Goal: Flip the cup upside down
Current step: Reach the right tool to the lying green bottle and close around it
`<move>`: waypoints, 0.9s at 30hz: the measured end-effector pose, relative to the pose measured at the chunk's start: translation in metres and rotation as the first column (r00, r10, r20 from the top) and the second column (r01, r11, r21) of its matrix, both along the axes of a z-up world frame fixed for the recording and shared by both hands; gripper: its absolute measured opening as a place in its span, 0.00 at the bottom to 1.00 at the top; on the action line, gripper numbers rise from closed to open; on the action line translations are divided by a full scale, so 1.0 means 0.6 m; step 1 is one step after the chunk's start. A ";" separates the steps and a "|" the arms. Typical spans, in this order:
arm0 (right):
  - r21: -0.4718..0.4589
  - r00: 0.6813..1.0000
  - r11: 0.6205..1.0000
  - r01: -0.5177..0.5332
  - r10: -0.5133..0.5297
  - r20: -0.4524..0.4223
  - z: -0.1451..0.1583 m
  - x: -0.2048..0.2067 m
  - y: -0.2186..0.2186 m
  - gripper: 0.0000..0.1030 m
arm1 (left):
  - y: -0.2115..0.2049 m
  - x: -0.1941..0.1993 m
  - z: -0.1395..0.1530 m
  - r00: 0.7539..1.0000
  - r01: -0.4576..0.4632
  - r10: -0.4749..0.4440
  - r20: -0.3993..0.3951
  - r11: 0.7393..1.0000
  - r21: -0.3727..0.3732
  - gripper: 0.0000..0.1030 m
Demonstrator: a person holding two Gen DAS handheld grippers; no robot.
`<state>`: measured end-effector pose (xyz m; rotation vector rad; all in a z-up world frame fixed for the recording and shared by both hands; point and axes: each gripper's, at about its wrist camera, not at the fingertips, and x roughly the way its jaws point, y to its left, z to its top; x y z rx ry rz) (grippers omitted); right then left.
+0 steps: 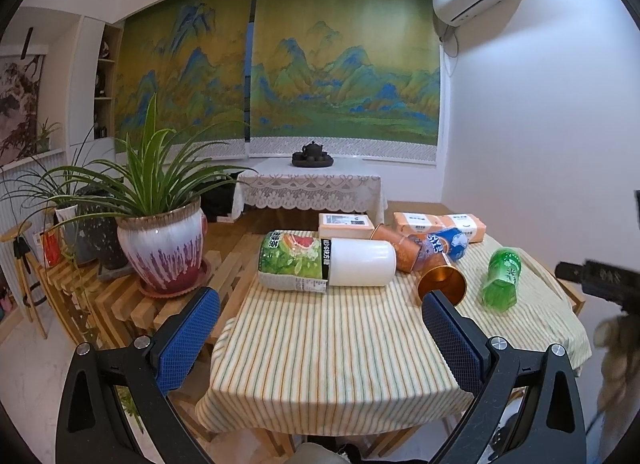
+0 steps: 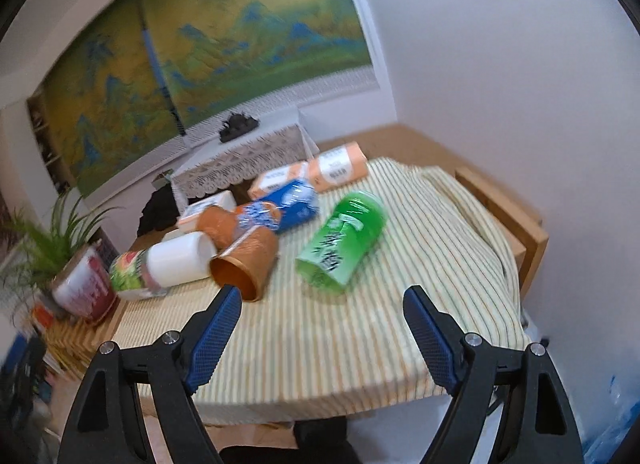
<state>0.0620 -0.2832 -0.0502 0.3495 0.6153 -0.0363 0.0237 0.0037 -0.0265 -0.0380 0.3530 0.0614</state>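
Note:
A copper-coloured metal cup [image 1: 440, 278] lies on its side on the striped tablecloth [image 1: 340, 344], its open mouth toward me. It also shows in the right wrist view [image 2: 244, 264], which is blurred. My left gripper [image 1: 320, 328] is open and empty over the near part of the table; its right fingertip [image 1: 436, 304] is just in front of the cup's mouth. My right gripper [image 2: 320, 312] is open and empty above the table's near edge, its left fingertip [image 2: 230, 296] close to the cup's rim.
A large white bottle with a green label [image 1: 324, 260], a green bottle [image 1: 500, 278], a blue packet [image 1: 448, 242] and orange packs [image 1: 440, 223] lie around the cup. A potted plant [image 1: 164, 248] stands on a slatted bench at left. A white wall is at right.

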 end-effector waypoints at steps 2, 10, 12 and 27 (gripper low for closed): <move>0.051 0.999 0.999 0.000 0.003 -0.047 -0.010 0.034 -0.022 0.78 | 0.002 0.002 -0.003 1.000 -0.002 0.002 -0.006 1.000 0.002 0.99; 0.269 0.968 0.963 0.017 0.052 -0.245 -0.070 0.176 -0.081 0.77 | 0.015 0.008 -0.011 0.999 -0.025 0.025 -0.020 1.000 0.009 0.99; 0.302 0.958 0.953 0.018 0.070 -0.278 -0.081 0.202 -0.085 0.77 | 0.022 0.009 -0.012 0.999 -0.036 0.036 -0.022 0.999 0.009 0.99; 0.435 0.925 0.899 0.049 0.123 -0.359 -0.126 0.279 -0.095 0.59 | 0.042 0.013 -0.022 0.996 -0.079 0.079 -0.041 0.997 0.008 0.99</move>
